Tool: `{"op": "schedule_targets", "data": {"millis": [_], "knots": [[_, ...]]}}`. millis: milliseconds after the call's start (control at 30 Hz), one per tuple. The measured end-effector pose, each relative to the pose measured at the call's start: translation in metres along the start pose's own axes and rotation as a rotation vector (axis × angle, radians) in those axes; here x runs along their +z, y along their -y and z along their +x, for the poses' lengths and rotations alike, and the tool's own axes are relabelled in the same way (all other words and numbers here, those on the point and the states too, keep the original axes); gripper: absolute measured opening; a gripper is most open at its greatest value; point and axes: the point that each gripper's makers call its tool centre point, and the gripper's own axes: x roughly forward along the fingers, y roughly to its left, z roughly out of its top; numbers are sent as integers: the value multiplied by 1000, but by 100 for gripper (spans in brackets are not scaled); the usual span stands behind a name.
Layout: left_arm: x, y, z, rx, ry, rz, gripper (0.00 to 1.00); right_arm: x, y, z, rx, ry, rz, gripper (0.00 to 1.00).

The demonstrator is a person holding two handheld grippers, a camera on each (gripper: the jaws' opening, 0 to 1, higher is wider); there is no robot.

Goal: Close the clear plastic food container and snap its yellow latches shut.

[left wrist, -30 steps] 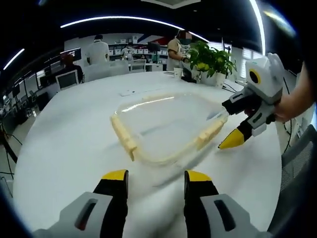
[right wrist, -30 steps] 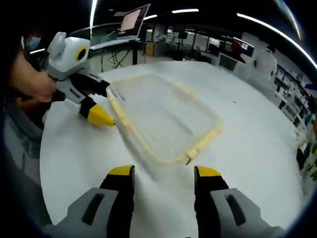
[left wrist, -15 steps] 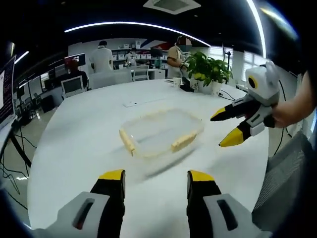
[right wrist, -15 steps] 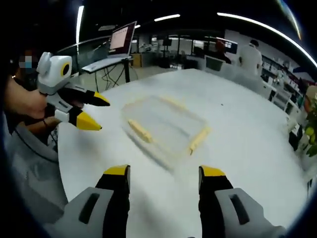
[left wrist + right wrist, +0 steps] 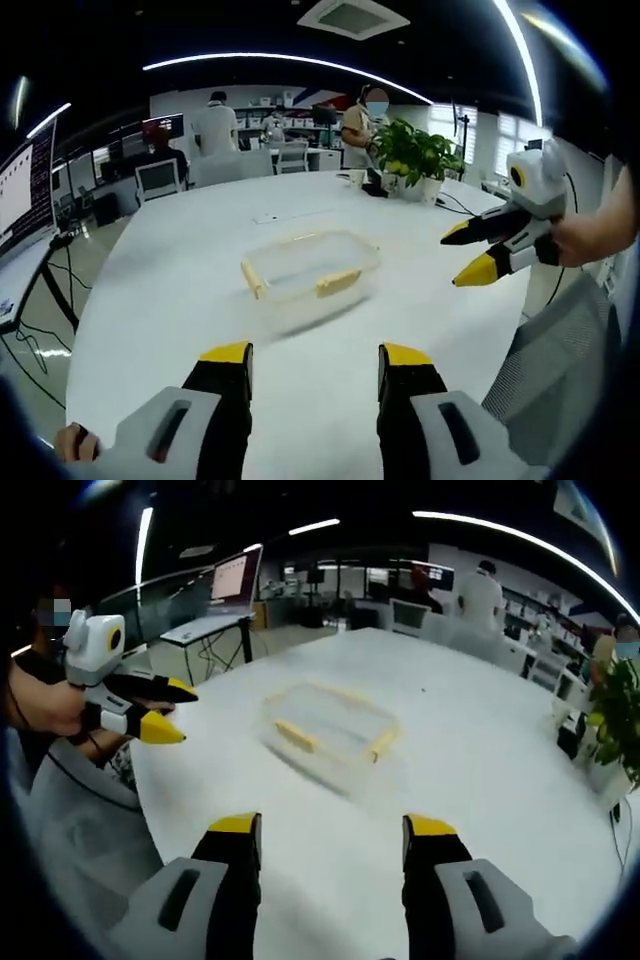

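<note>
Clear rectangular plastic food container (image 5: 309,275) with yellow latches (image 5: 338,283) lies straight ahead of left gripper (image 5: 313,358) and right gripper (image 5: 332,830), both open-jawed and empty, neither clearly nearer, long axis running across the left gripper's line.

Both claws (image 5: 312,356) (image 5: 333,829) agape, empty.

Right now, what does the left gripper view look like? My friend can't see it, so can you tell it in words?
A clear plastic food container with yellow latches sits on a round white table, apart from both grippers. The left gripper shows open at the bottom, and the right gripper, held in a hand, comes in open from the right. A potted plant stands at the far edge.
</note>
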Motion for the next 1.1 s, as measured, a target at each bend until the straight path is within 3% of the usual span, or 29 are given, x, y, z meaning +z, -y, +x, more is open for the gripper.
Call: {"op": "schedule_targets", "data": {"millis": [367,700,1100], "knots": [[-9,2,-31,60,17,-46,45,-12,-17,-26,-19,26,50,55],[-1,9,-47,82,42,-47,44,-20,-40,-44,-16,51,84,56],[-4,-1,-51,162,59,-7,42,-22,-41,-45,-53,66,14,55]]}}
